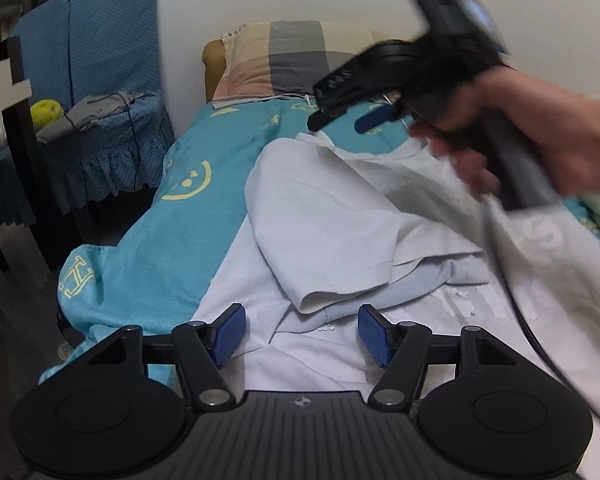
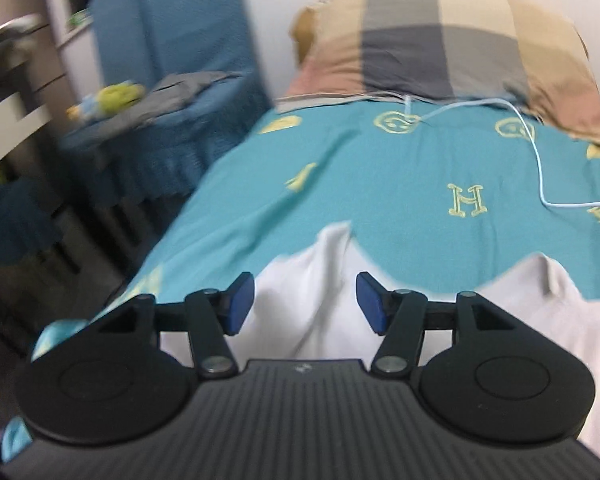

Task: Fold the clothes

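A white short-sleeved shirt (image 1: 340, 216) lies crumpled on a teal bedspread (image 1: 204, 216), one sleeve folded over the body. My left gripper (image 1: 302, 334) is open and empty, low over the shirt's near edge. My right gripper (image 1: 340, 118), held in a hand, hovers blurred above the shirt's far end near the collar. In the right wrist view the right gripper (image 2: 305, 303) is open and empty above the white shirt (image 2: 308, 304), with the teal bedspread (image 2: 380, 184) beyond.
A checked pillow (image 2: 440, 40) lies at the head of the bed against the wall. A white cable (image 2: 540, 168) runs across the bedspread. A blue-covered chair (image 1: 100, 92) with grey clothing and a yellow toy (image 1: 46, 114) stands left of the bed.
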`<state>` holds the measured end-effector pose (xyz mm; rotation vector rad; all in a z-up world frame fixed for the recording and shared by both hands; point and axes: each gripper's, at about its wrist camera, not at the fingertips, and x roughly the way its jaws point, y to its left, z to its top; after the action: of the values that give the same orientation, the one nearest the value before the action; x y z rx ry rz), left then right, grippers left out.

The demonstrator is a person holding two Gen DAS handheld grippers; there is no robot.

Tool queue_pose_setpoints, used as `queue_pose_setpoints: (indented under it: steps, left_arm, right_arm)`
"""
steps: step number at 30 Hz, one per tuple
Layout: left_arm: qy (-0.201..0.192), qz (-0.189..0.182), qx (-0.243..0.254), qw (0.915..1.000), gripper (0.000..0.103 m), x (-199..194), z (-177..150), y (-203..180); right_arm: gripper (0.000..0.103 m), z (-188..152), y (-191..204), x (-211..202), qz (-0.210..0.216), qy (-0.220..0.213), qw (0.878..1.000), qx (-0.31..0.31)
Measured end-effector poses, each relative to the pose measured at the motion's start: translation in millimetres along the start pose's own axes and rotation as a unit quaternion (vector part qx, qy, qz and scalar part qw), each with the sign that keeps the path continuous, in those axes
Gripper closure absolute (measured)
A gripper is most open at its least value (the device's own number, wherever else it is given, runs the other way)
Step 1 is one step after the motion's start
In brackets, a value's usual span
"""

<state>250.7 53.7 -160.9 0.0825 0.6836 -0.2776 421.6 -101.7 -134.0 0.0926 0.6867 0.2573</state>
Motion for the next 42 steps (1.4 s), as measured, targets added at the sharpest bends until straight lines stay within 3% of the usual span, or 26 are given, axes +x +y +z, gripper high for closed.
queue_pose_setpoints:
  steps: [3, 5, 7, 8, 12, 15, 16, 20, 21, 23, 24, 26, 31, 36, 39, 42]
  left_arm:
    - [0.003, -0.017, -0.043, 0.9989, 0.038, -7, 2, 12]
    - [0.013, -0.05, -0.103, 0.9934, 0.038, -10, 0, 29]
    - [0.026, -0.08, -0.165, 0.9827, 0.04, -12, -4, 48]
    - [0.023, -0.073, -0.165, 0.9832, 0.041, -17, -4, 51]
    - [0.02, -0.051, -0.148, 0.9875, 0.041, -34, -7, 55]
    - [0.046, -0.063, -0.18, 0.9805, 0.041, -29, -16, 61]
    - [0.05, -0.058, -0.174, 0.9817, 0.041, -28, -16, 60]
    - [0.055, -0.047, -0.158, 0.9848, 0.041, -24, -16, 53]
    - [0.059, -0.046, -0.158, 0.9847, 0.041, -22, -16, 53]
    - [0.064, -0.045, -0.158, 0.9843, 0.041, -19, -17, 52]
    - [0.064, -0.044, -0.159, 0.9842, 0.041, -18, -17, 52]
    - [0.064, -0.045, -0.163, 0.9835, 0.041, -16, -17, 54]
    - [0.062, -0.037, -0.144, 0.987, 0.041, -16, -16, 49]
    - [0.058, -0.042, -0.124, 0.9897, 0.042, -16, -15, 43]
    - [0.056, -0.059, -0.115, 0.9901, 0.043, -15, -14, 38]
    - [0.056, -0.062, -0.103, 0.9912, 0.043, -14, -13, 33]
  right_arm:
    - [0.044, -27, 25, -37, 0.069, 0.017, 0.997, -0.025]
    - [0.044, -44, 38, -55, 0.11, 0.032, 0.993, -0.026]
    - [0.045, -58, 47, -63, 0.145, 0.046, 0.988, -0.012]
    - [0.045, -64, 52, -65, 0.151, 0.049, 0.987, -0.008]
    - [0.045, -82, 68, -60, 0.134, 0.067, 0.989, -0.006]
    - [0.045, -88, 67, -56, 0.139, 0.081, 0.987, 0.026]
    - [0.046, -90, 67, -55, 0.138, 0.085, 0.986, 0.031]
    - [0.047, -100, 81, -51, 0.103, 0.098, 0.989, -0.034]
    - [0.051, -102, 83, -49, 0.096, 0.1, 0.989, -0.048]
    - [0.074, -102, 82, -49, 0.079, 0.099, 0.99, -0.057]
    - [0.097, -100, 80, -50, 0.068, 0.099, 0.991, -0.052]
    - [0.096, -92, 68, -55, 0.058, 0.088, 0.994, -0.02]
    - [0.096, -55, 20, -75, 0.051, 0.014, 0.996, 0.069]
    - [0.097, -39, -61, -75, 0.002, -0.044, 0.978, 0.206]
    - [0.097, -56, -100, -55, -0.032, -0.029, 0.965, 0.26]
    - [0.097, -79, -110, -32, -0.047, -0.004, 0.965, 0.258]
